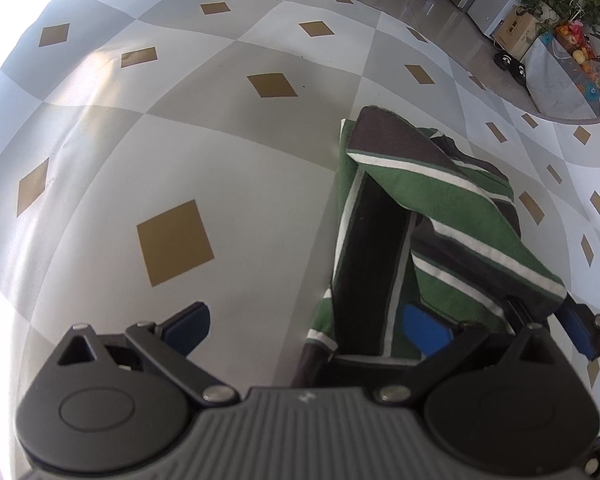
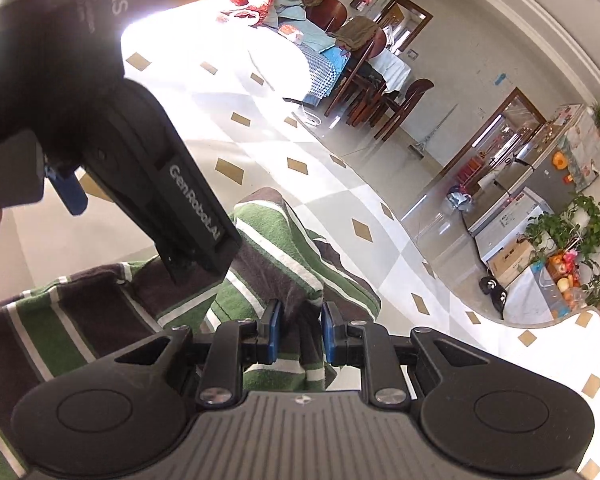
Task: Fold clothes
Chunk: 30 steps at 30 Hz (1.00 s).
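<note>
— Blue pads are seen at the bottom of the left wrist view; how is the left gripper (image 1: pixel 306 330) held?

— It is angled down over the tablecloth (image 1: pixel 172 128), with its jaws spread wide. One pad lies at lower left above bare cloth, the other (image 1: pixel 426 330) at lower right against the striped garment (image 1: pixel 440 216). Nothing is pinched between them.

— And the right gripper (image 2: pixel 300 330)?

— At the bottom centre of the right wrist view its jaws are clenched on a bunched fold of the striped garment, which is gripped between the two blue pads (image 2: pixel 274 330). The body of the left gripper is seen from outside at the upper left of that frame, tilted down over the fabric.

— Where is the garment found?

— It is heaped in green, brown and white stripes on the checked tablecloth, at right of centre in the left view and across the lower left in the right view. Farther back, dining chairs (image 2: pixel 364 76) are seen at top centre, and potted plants (image 2: pixel 568 232) at the right edge.
</note>
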{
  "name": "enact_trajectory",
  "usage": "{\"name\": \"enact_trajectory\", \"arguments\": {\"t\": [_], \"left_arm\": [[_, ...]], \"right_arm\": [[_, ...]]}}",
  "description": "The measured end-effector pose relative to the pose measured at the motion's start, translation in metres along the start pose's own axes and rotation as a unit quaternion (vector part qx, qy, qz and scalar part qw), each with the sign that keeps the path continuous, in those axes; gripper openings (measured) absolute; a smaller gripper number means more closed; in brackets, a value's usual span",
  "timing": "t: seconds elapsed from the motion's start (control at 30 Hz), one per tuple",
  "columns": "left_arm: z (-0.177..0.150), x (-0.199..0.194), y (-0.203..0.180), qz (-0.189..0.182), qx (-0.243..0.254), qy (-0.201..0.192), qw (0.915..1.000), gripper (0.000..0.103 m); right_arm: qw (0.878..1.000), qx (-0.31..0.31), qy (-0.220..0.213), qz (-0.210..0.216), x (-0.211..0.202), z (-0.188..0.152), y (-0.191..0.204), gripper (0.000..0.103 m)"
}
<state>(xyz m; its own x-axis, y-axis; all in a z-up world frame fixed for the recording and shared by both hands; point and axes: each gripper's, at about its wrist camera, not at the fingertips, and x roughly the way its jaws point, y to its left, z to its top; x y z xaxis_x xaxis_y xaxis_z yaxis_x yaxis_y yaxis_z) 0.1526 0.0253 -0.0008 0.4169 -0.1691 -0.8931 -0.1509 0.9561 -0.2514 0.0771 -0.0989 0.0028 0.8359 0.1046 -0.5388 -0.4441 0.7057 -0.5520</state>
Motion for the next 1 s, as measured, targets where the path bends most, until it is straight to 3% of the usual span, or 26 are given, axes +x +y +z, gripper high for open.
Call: {"name": "enact_trajectory", "arguments": {"t": [0.2, 0.3, 0.53, 0.77, 1.0], "left_arm": [[-0.004, 0.008, -0.014, 0.021, 0.035, 0.004, 0.9992, 0.103], [-0.005, 0.011, -0.01, 0.02, 0.03, 0.006, 0.9993, 0.103], [-0.005, 0.008, -0.009, 0.0, 0.033, -0.001, 0.9995, 0.103], [-0.007, 0.008, -0.006, -0.015, 0.039, -0.005, 0.9991, 0.103], [-0.009, 0.006, 0.002, -0.016, 0.037, -0.012, 0.9991, 0.103]], "right_arm": [[0.999, 0.039, 0.002, 0.025, 0.004, -0.002, -0.025, 0.018], [0.995, 0.077, 0.003, 0.07, -0.004, -0.005, -0.028, 0.022], [0.972, 0.179, 0.001, 0.152, -0.006, -0.006, -0.059, 0.034], [0.939, 0.275, 0.009, 0.208, 0.005, -0.011, -0.084, 0.043], [0.92, 0.302, 0.019, 0.25, 0.028, -0.011, -0.087, 0.047]]}}
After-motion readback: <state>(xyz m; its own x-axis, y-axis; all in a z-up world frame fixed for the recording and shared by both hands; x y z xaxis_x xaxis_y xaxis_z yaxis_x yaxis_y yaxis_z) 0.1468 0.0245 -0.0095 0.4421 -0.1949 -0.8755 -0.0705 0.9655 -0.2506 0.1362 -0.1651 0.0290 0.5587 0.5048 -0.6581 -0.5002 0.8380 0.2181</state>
